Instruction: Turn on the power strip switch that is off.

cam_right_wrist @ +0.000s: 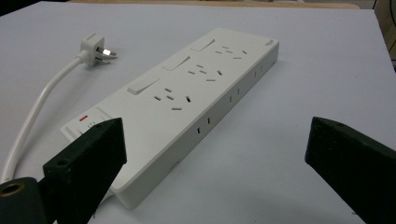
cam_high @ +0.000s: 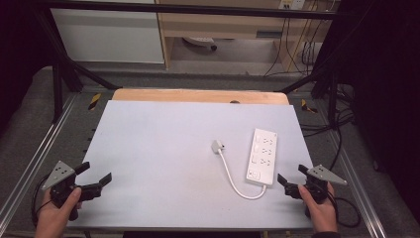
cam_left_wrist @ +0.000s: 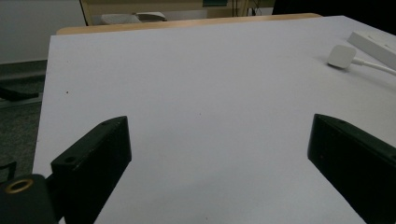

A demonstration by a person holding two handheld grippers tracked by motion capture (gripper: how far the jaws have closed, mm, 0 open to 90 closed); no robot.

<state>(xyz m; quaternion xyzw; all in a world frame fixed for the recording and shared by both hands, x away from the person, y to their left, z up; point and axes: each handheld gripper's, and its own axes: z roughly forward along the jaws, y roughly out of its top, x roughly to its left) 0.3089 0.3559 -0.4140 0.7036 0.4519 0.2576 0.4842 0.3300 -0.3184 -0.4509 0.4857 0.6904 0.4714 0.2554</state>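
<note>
A white power strip [cam_high: 262,156] lies on the right part of the pale table sheet [cam_high: 163,144], its three sockets and rocker switches facing up [cam_right_wrist: 196,93]. Its white cable [cam_high: 233,179] curves from the near end to a white plug [cam_high: 217,146] lying left of the strip [cam_right_wrist: 95,48]. My right gripper [cam_high: 292,181] is open at the table's near right edge, just short of the strip's near end, jaws wide apart with nothing between them. My left gripper [cam_high: 96,173] is open at the near left edge, far from the strip. The plug [cam_left_wrist: 342,56] lies at its view's far right.
A wooden table edge [cam_high: 198,95] runs behind the sheet. Metal frame rails [cam_high: 37,153] flank both sides. Black cables [cam_high: 341,124] lie on the floor at the right. Shelving and wires stand at the back.
</note>
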